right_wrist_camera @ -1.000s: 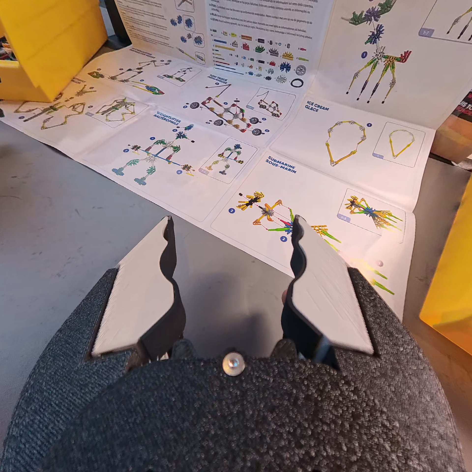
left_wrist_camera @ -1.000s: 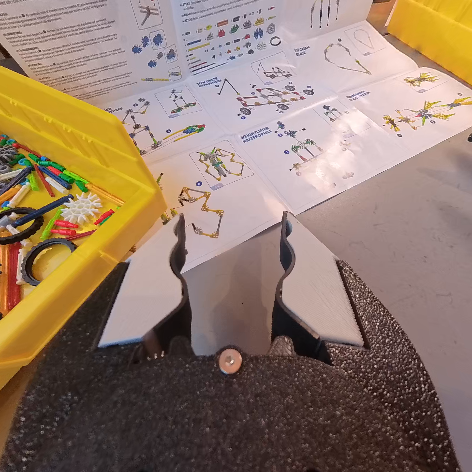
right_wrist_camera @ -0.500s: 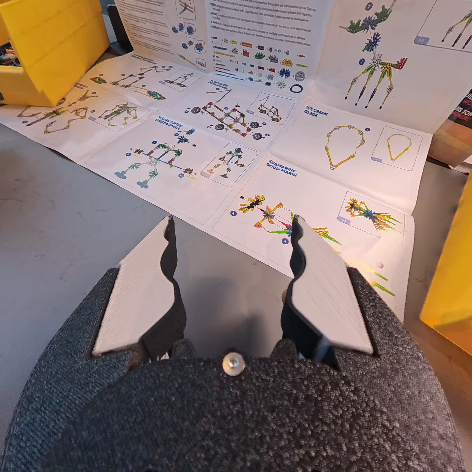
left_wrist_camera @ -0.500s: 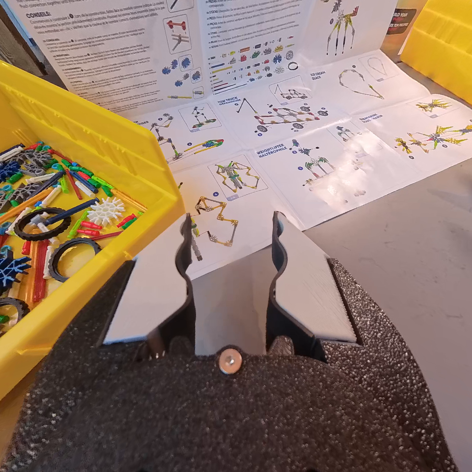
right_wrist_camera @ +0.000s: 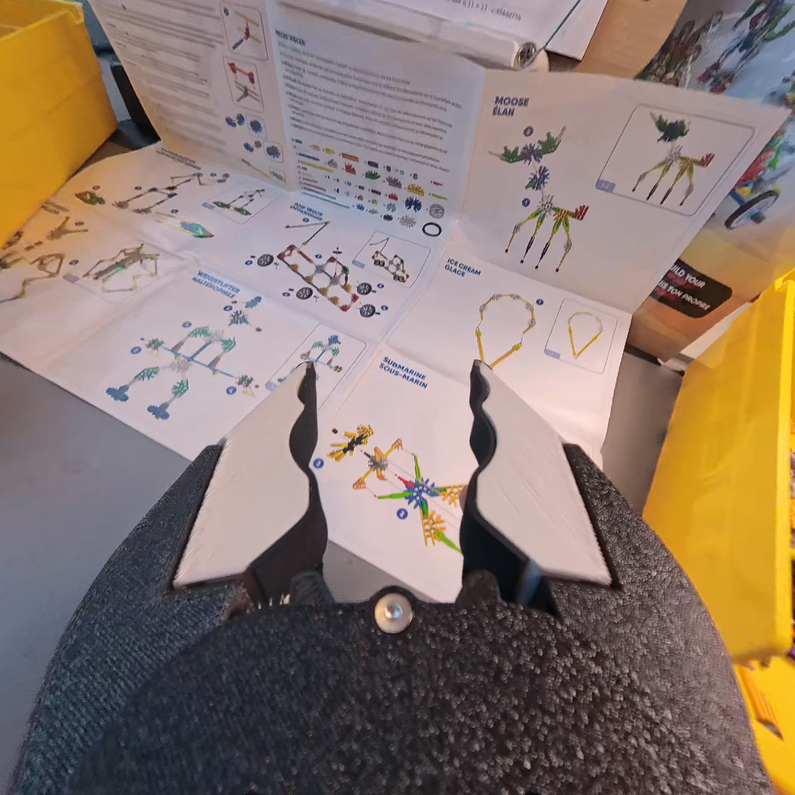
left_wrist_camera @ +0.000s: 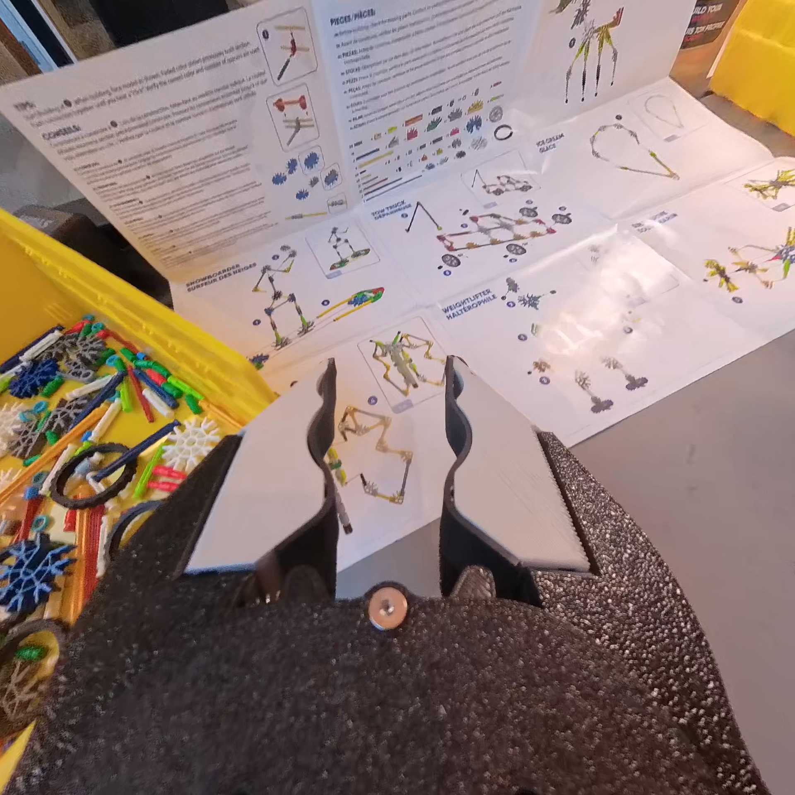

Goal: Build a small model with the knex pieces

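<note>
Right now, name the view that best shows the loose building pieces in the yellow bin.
The left wrist view: the pieces lie open in the yellow bin. The right wrist view shows only yellow bin walls, no pieces clearly.

Left gripper (left_wrist_camera: 389, 365) empty, apart, above instruction sheet (left_wrist_camera: 494, 275) beside yellow bin (left_wrist_camera: 142, 318); right gripper (right_wrist_camera: 391, 365) likewise.

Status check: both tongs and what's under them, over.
Left tongs open, empty, above instruction sheet beside yellow bin of building pieces. Right tongs open, empty, over same sheet. Nothing between either pair.
</note>
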The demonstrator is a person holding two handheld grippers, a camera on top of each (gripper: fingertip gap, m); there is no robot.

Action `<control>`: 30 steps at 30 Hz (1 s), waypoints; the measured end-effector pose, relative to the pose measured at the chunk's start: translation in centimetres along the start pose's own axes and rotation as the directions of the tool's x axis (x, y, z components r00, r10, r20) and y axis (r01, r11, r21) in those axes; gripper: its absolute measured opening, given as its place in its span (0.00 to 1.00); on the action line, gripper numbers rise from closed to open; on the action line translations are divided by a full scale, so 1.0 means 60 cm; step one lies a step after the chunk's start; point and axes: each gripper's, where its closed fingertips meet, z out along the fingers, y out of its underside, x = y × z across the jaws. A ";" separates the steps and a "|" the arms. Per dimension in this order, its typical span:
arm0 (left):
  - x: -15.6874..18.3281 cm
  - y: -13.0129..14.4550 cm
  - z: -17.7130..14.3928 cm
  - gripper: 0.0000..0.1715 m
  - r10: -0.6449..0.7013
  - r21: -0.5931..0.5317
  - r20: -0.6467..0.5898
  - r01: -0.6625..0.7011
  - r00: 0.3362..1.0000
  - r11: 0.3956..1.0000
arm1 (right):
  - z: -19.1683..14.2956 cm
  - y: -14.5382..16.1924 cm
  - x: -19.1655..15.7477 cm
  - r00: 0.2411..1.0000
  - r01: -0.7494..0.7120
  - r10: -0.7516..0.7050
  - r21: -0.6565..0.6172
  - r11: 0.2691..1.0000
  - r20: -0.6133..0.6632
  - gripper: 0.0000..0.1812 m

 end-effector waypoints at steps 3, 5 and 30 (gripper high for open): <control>0.024 -0.036 0.023 0.28 0.007 0.019 -0.022 -0.006 1.000 1.000 | 0.021 -0.045 -0.006 1.000 0.017 -0.017 0.033 0.999 -0.006 0.39; 0.049 -0.052 0.039 0.28 0.015 0.024 -0.046 -0.013 0.999 1.000 | 0.034 -0.064 -0.021 0.999 0.034 -0.034 0.044 0.998 0.001 0.39; 0.169 -0.017 0.088 0.25 0.101 -0.025 -0.137 -0.105 0.985 0.994 | 0.067 -0.010 -0.135 0.987 0.069 -0.070 0.009 0.998 0.144 0.31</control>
